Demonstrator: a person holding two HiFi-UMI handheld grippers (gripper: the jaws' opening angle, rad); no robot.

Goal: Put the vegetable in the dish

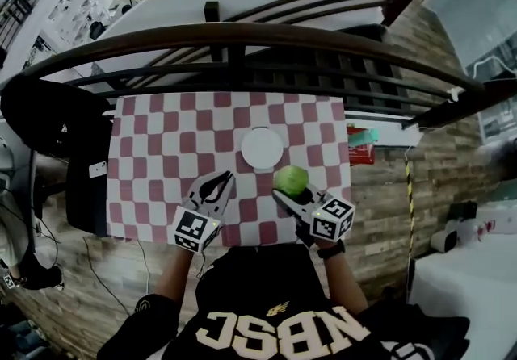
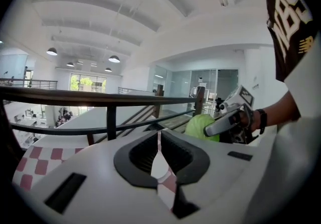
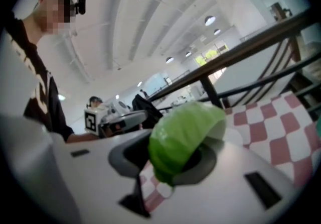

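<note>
Your right hand-held gripper (image 3: 173, 160) is clamped on the vegetable (image 3: 183, 135), a round, leafy green head that fills the gap between its jaws and bulges out past them. Your left hand-held gripper (image 2: 159, 142) has its jaws closed together, pad against pad, and only a sliver of the checked cloth (image 2: 30, 160) shows through the slit behind them.

In the head view, the vegetable sits at the tip of your right hand-held gripper, over the table (image 1: 161, 148) with its red-and-white cloth. The white dish (image 1: 262, 148) lies just ahead of that hand-held gripper and a little to its left, and the vegetable is close to the dish's nearer rim. Your left hand-held gripper is beside the right one, to its left, with its tips angled toward the dish. A dark curved railing (image 1: 242, 35) runs beyond the dish, past the table's far edge.
</note>
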